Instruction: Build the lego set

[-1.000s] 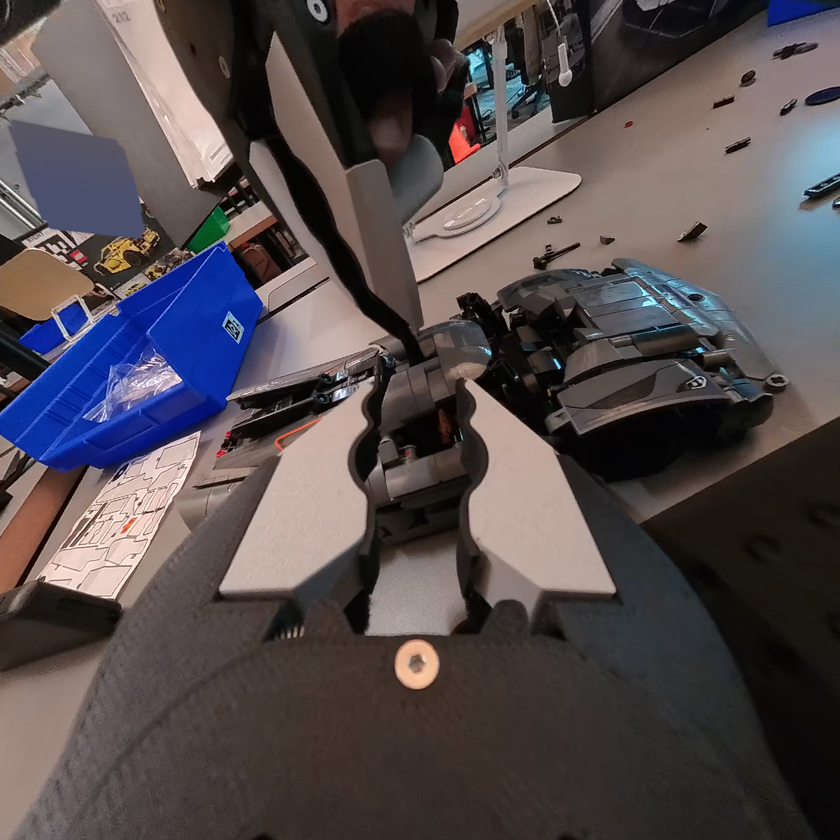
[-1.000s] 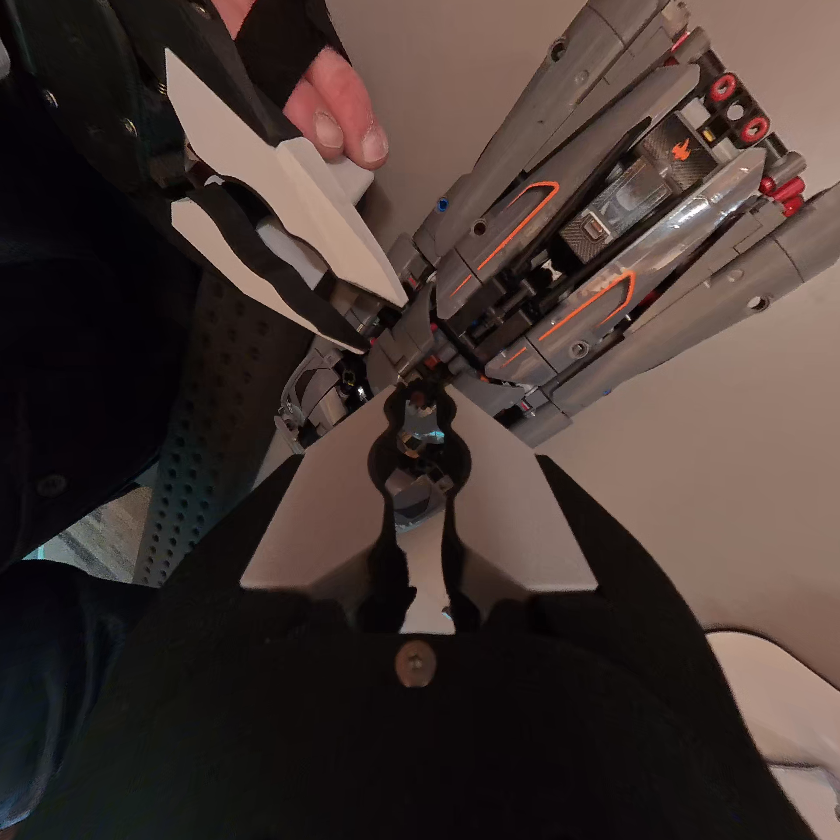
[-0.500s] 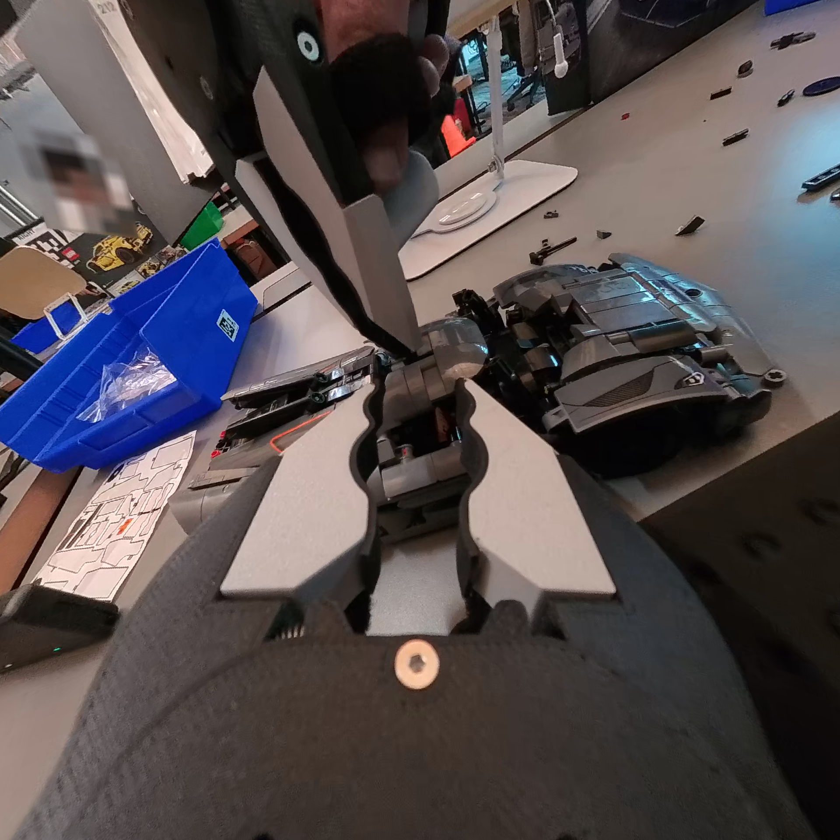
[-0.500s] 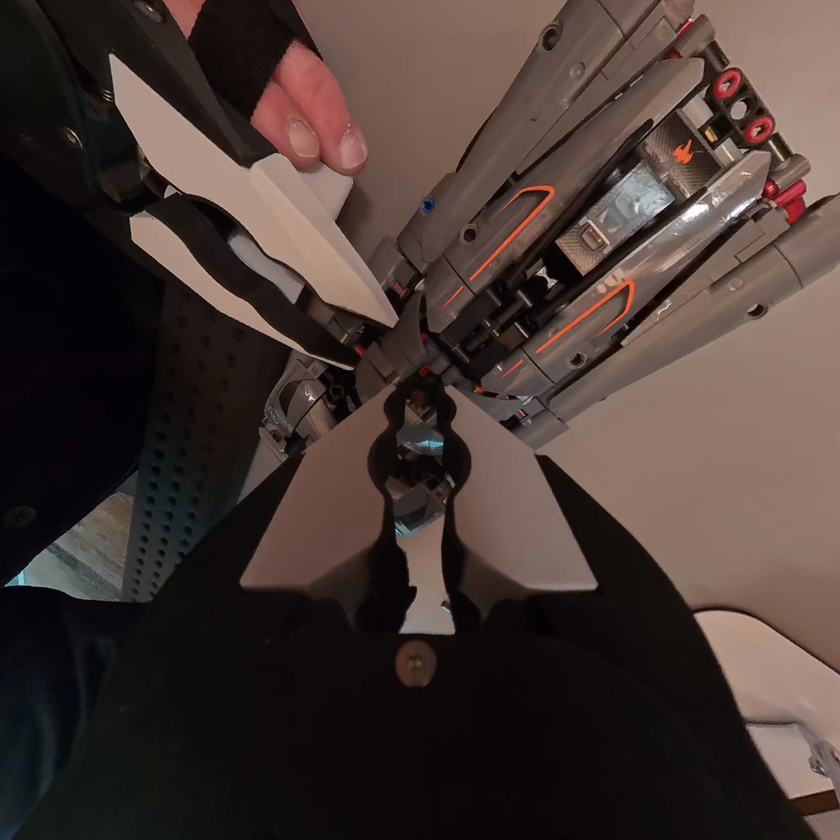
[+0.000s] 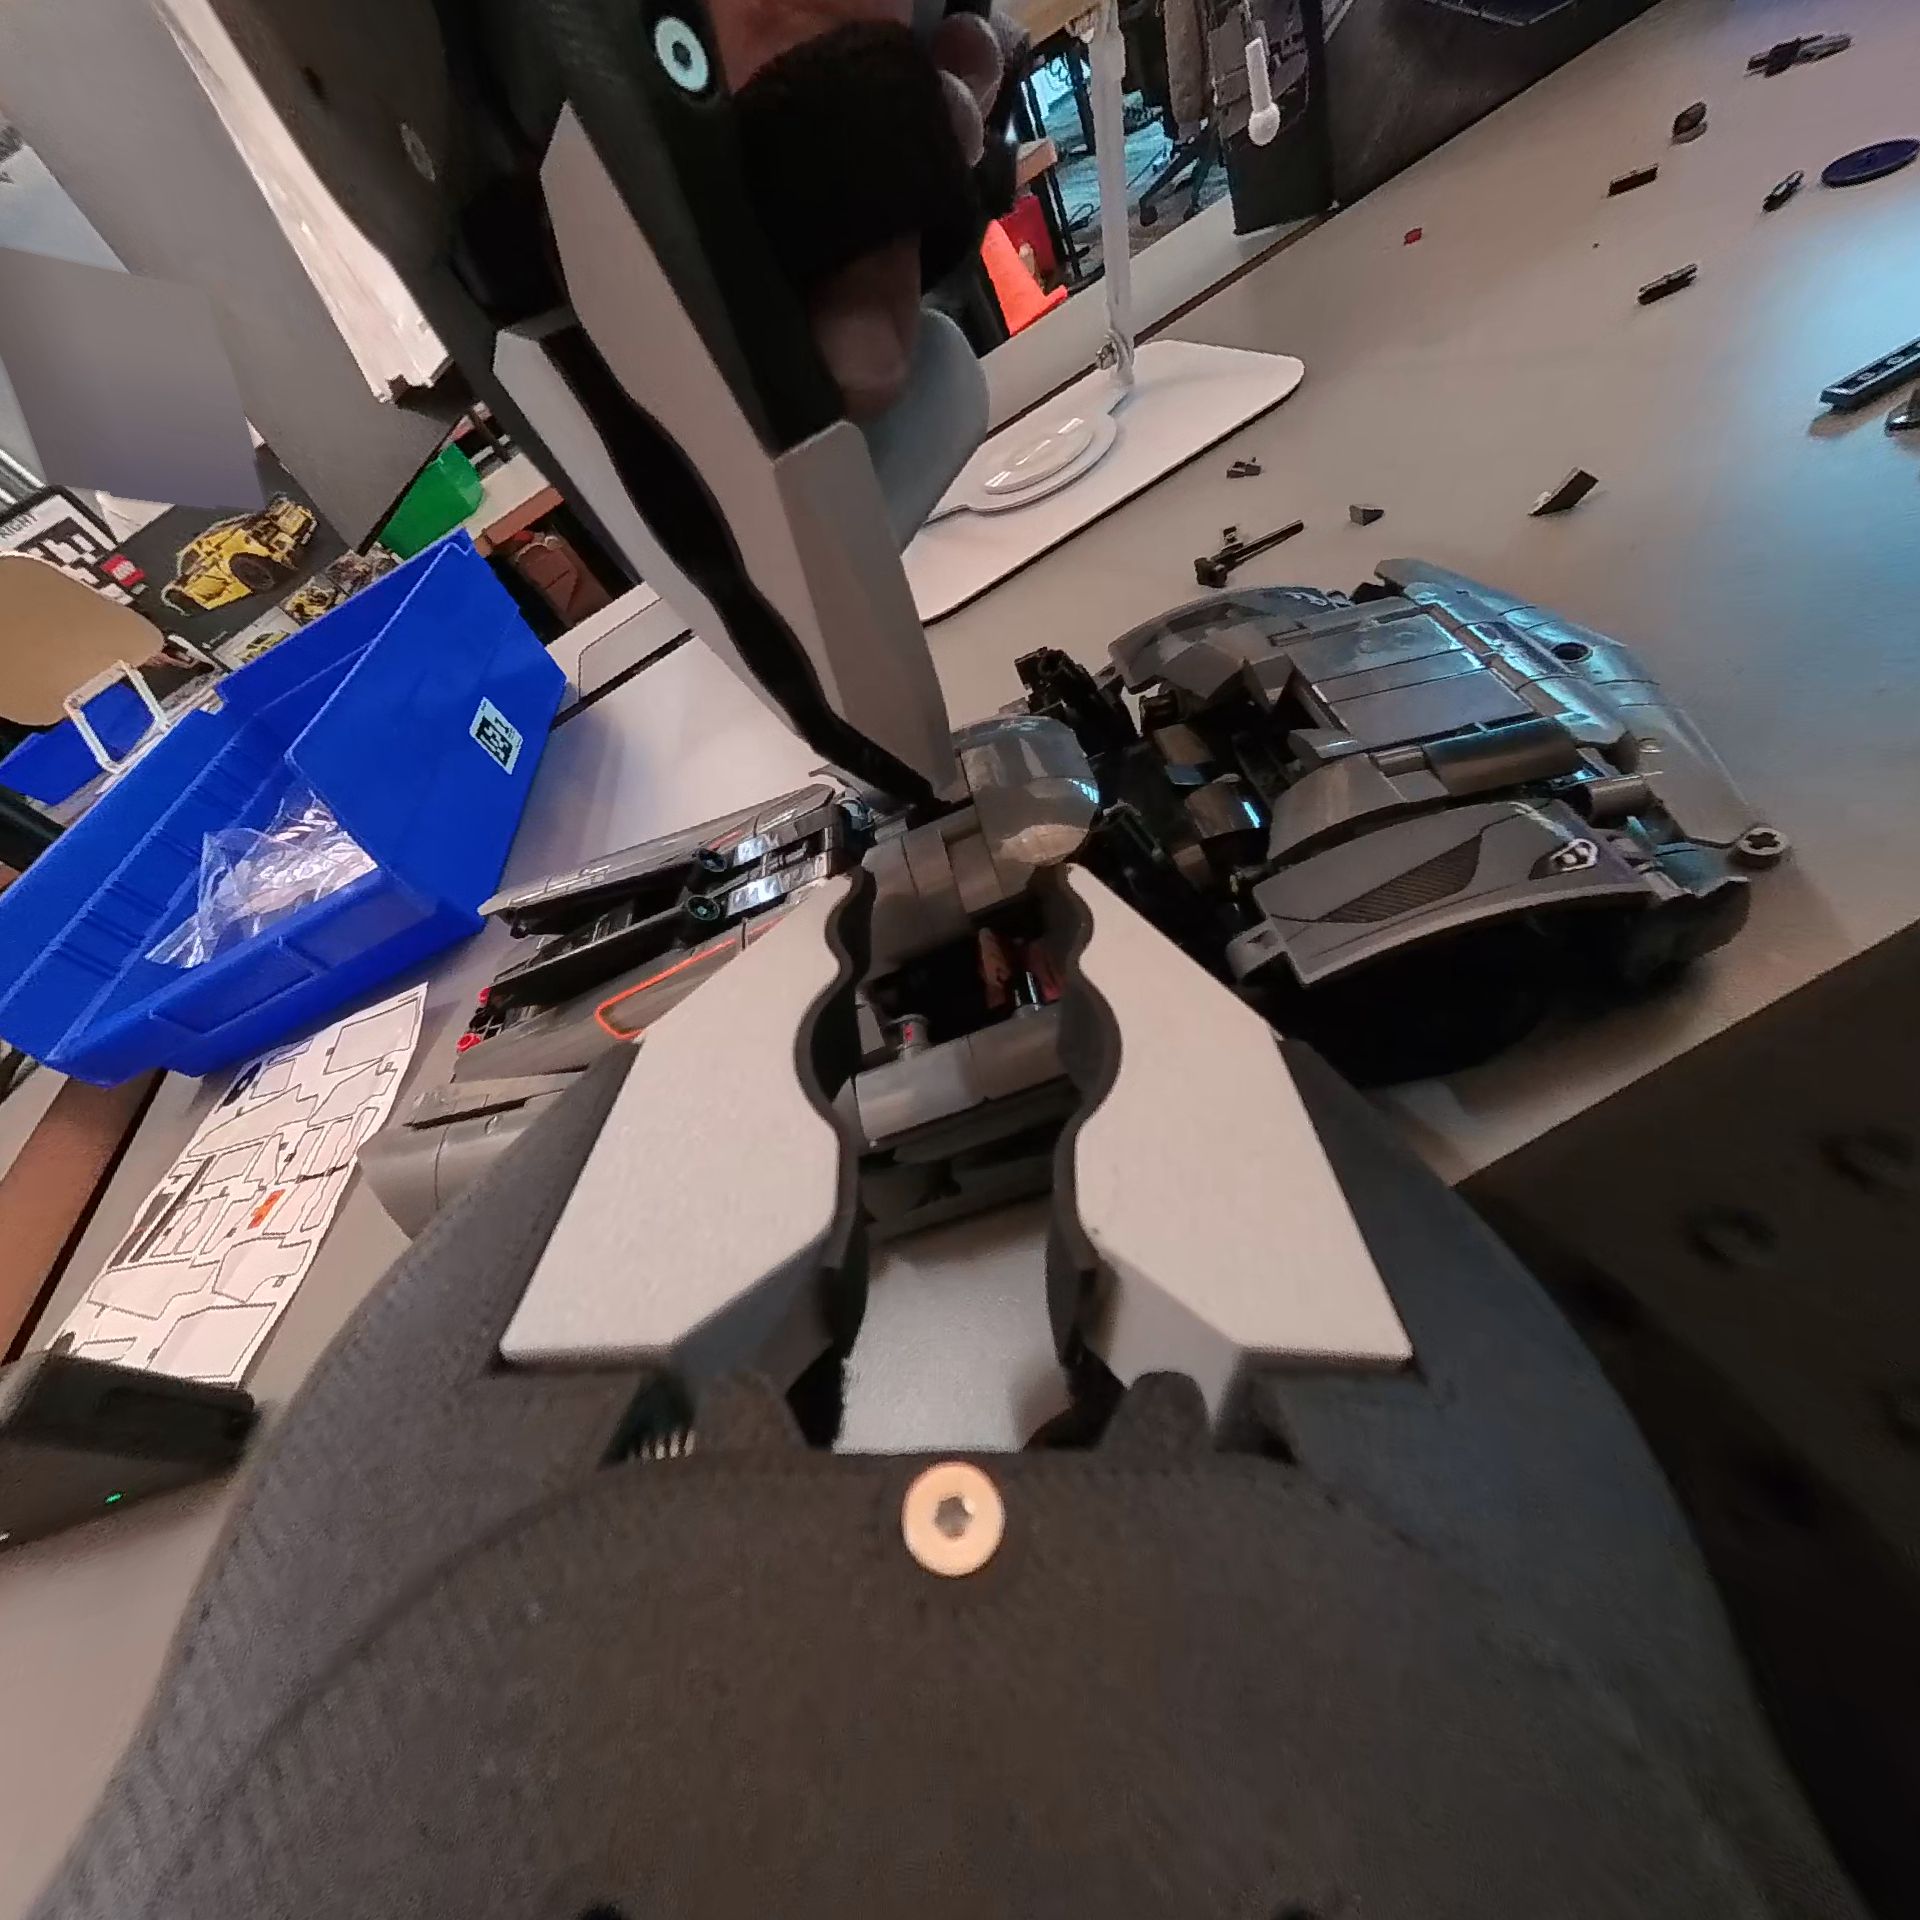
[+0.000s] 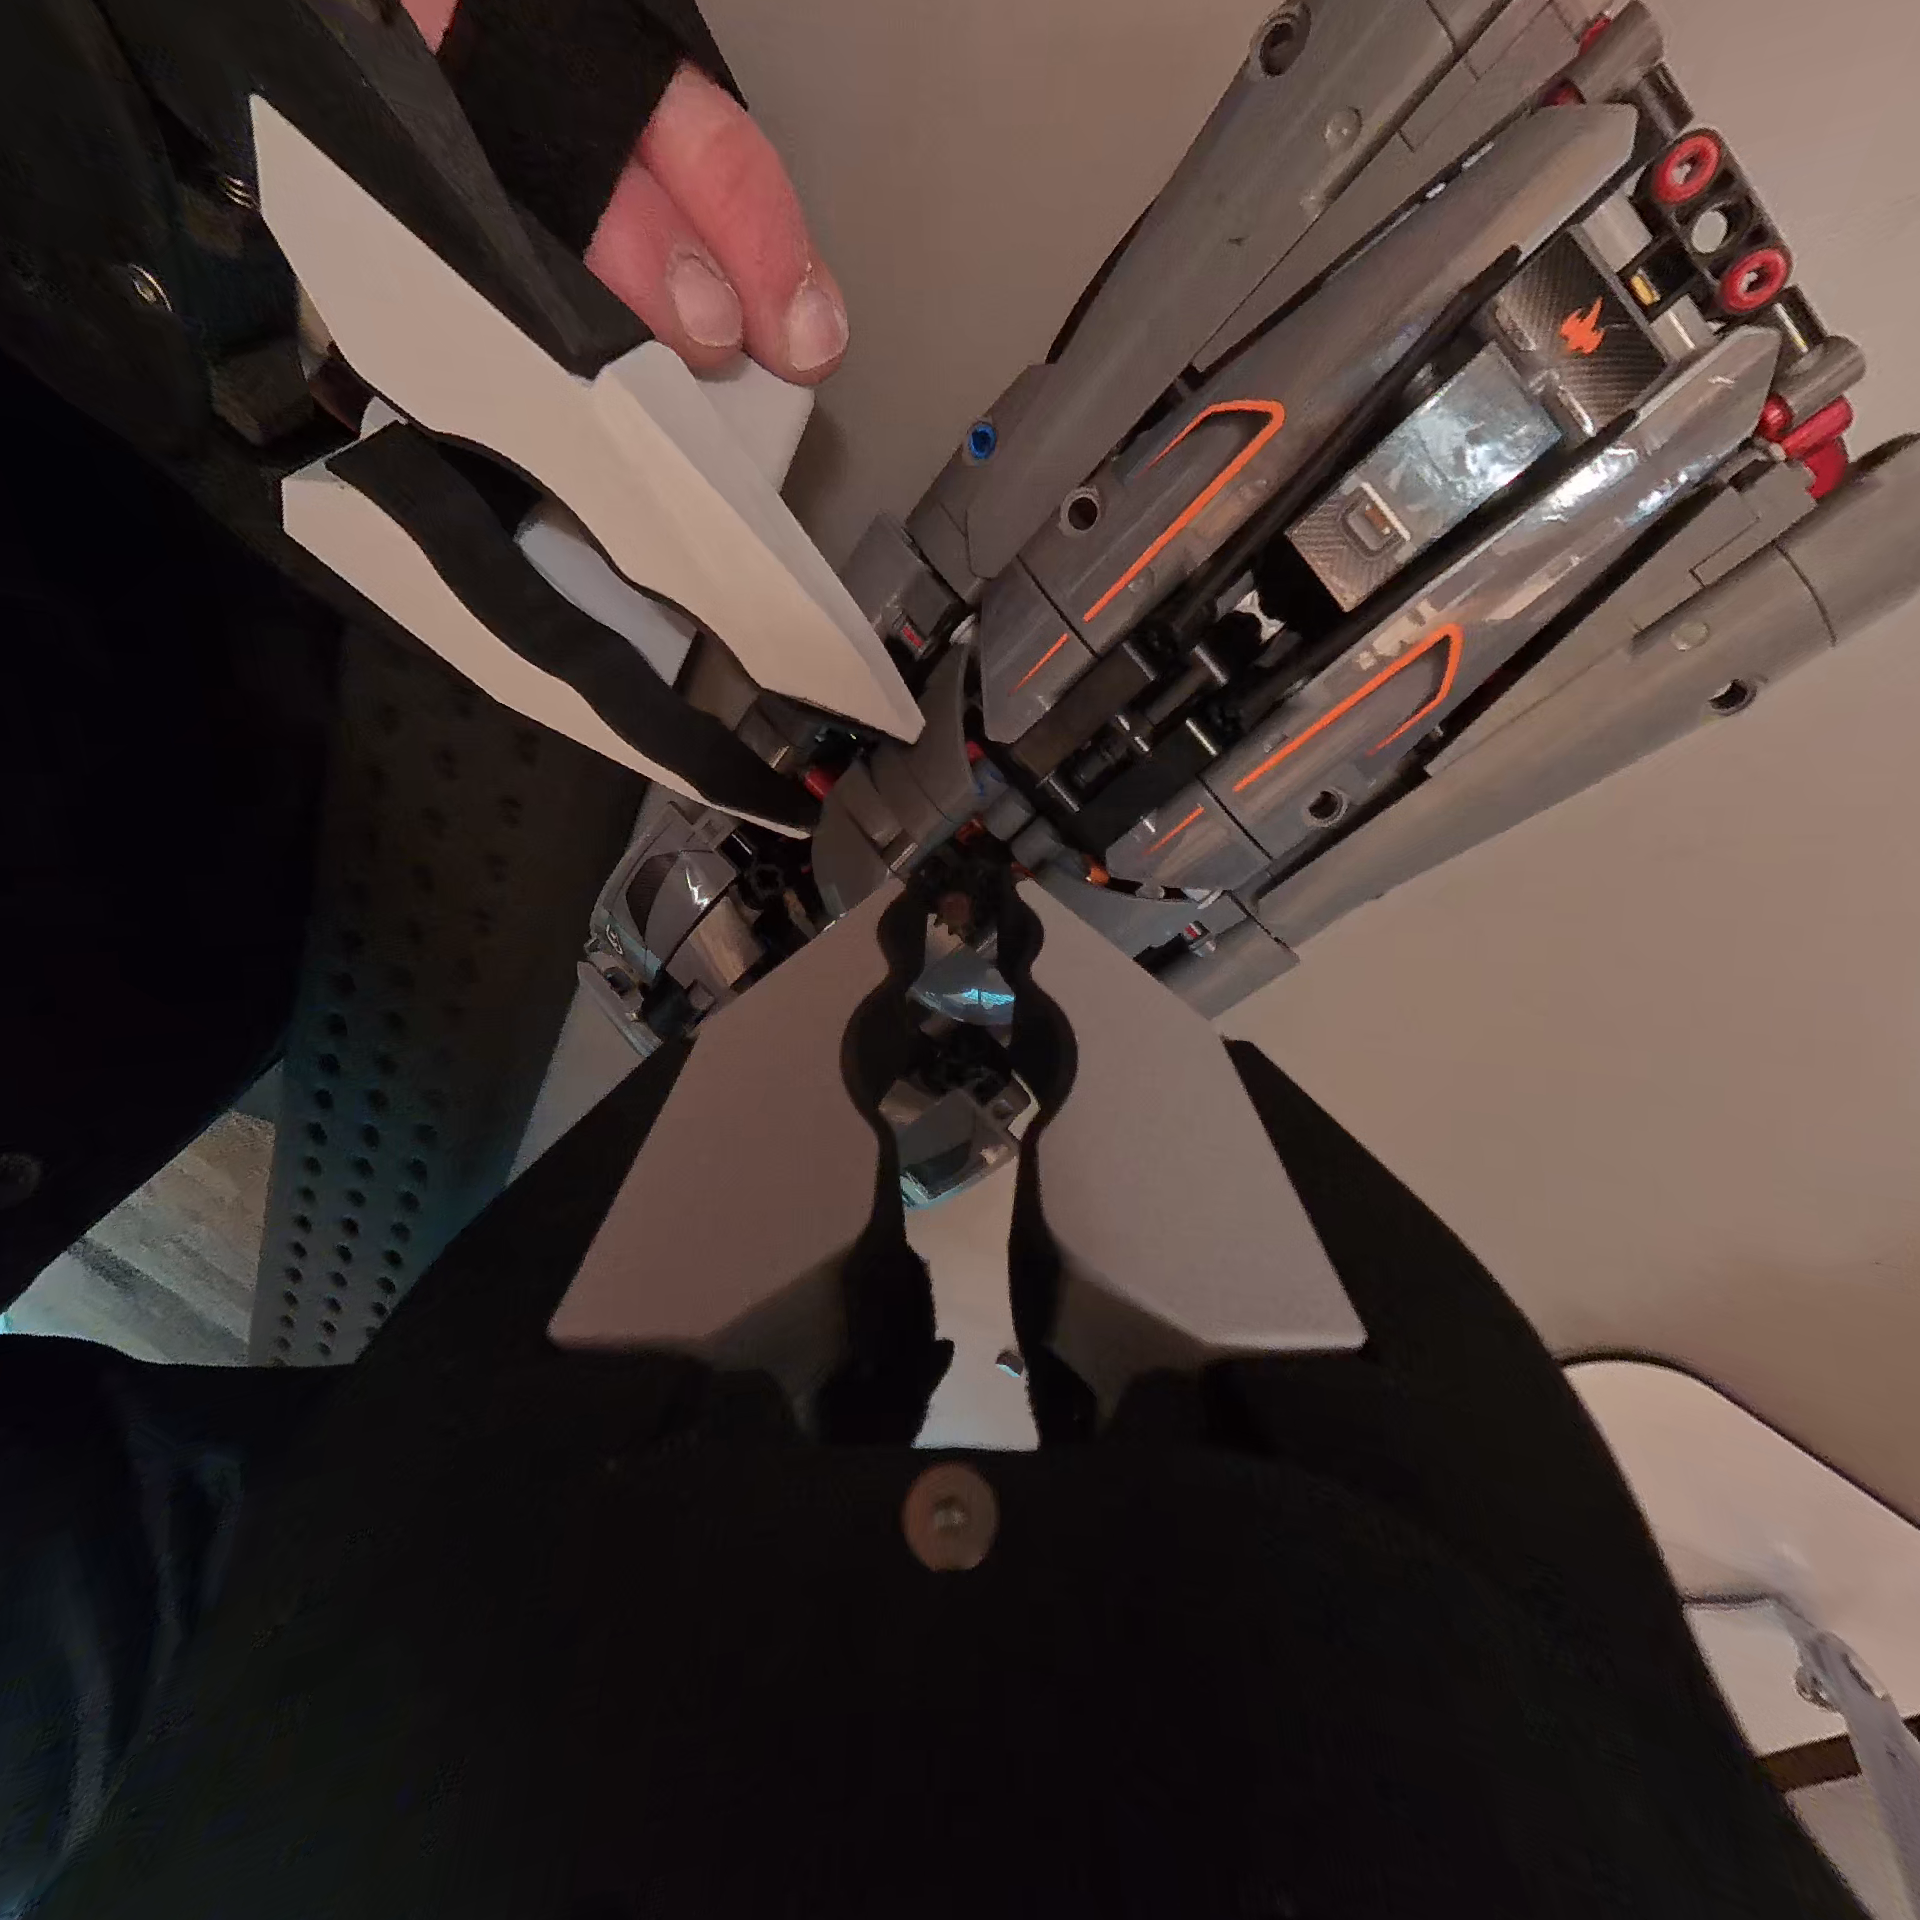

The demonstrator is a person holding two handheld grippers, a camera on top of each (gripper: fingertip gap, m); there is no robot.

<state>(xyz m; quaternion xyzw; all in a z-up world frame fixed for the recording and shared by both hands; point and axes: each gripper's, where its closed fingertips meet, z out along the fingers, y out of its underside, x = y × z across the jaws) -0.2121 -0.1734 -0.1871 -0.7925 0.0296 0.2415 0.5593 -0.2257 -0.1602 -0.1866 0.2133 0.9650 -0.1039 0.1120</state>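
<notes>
A dark grey Lego car (image 5: 1455, 790) with orange stripes lies on the pale table (image 5: 1558, 343). My left gripper (image 5: 961, 894) is shut on the car's middle section, one finger on each side. My right gripper (image 5: 935, 784) comes down from above, its tips pressed together at the joint beside a rounded grey part (image 5: 1023, 779). In the right wrist view the car (image 6: 1299, 582) fans out to the upper right. My right gripper (image 6: 964, 899) is nearly closed on a small piece at the car's middle. The left gripper (image 6: 857, 774) clamps the car from the upper left.
A blue bin (image 5: 312, 790) with a clear plastic bag stands at the left, a sticker sheet (image 5: 260, 1164) in front of it. A white lamp base (image 5: 1091, 436) sits behind the car. Small black pieces (image 5: 1247, 545) are scattered at the back right. A black device (image 5: 104, 1444) lies at the lower left. The grippers are tip to tip, or close to it.
Both grippers keep their hold at the car's middle. The right wrist view has shifted slightly, so the car sits a little higher and farther right in it.
</notes>
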